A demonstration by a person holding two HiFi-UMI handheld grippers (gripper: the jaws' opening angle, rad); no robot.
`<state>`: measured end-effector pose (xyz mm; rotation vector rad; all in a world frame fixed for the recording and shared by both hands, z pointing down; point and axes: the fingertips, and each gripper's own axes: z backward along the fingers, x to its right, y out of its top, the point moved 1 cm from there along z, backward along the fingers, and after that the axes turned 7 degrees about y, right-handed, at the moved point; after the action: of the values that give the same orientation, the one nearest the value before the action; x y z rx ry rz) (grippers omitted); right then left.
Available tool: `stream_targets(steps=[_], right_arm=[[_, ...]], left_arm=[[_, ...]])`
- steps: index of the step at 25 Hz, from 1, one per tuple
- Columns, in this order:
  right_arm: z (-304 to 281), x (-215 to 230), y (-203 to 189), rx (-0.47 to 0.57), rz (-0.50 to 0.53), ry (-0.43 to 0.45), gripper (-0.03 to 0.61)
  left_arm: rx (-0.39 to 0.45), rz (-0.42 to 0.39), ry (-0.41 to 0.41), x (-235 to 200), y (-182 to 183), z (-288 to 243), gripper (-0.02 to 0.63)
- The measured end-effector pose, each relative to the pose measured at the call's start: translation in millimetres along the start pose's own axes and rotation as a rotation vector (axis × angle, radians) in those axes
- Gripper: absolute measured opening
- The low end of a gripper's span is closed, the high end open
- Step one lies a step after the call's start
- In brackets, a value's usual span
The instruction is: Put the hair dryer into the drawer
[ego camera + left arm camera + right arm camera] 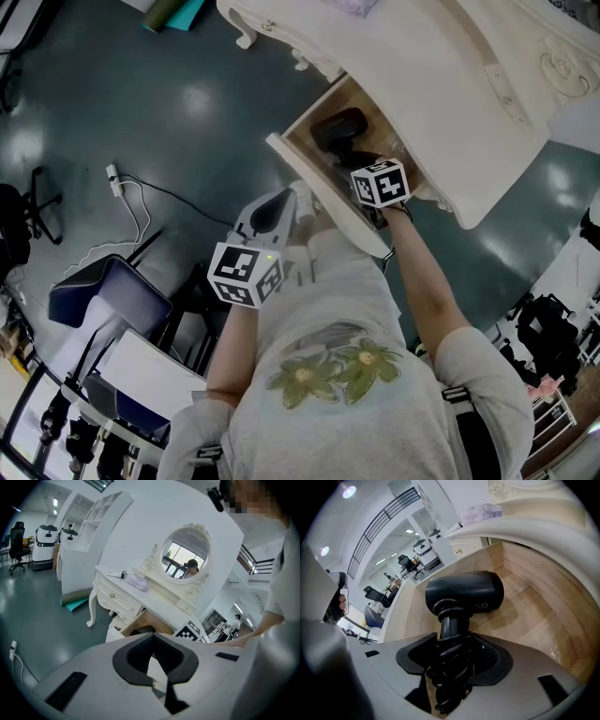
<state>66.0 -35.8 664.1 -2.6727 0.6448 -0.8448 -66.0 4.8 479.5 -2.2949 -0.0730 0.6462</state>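
Observation:
The black hair dryer [337, 131] lies inside the open wooden drawer [323, 202] of the white dressing table [422, 66]. My right gripper [364, 161] reaches into the drawer and is shut on the dryer's handle together with its bundled black cord. In the right gripper view the dryer's barrel [464, 595] rests crosswise on the drawer's wooden bottom [529, 616], just beyond my right gripper [453, 644]. My left gripper [292, 195] hangs outside the drawer's front panel, jaws together and empty. In the left gripper view my left gripper [152, 637] points at the table [140, 599].
A padded stool [103, 291] stands to my left, with a white power strip and cable [117, 180] on the dark floor. A teal roll [75, 599] lies by the table's leg. An oval mirror [185, 557] and a purple pouch [136, 581] are on the tabletop.

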Motion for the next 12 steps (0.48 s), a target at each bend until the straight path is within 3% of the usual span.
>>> stream_targets(steps=[12], right_arm=[[-8.0,5.0,-1.5,-0.013,0.046,-0.053,0.219]], left_arm=[[-0.004,0.004,0.000,-2.8,-0.5,-1.0,0.011]])
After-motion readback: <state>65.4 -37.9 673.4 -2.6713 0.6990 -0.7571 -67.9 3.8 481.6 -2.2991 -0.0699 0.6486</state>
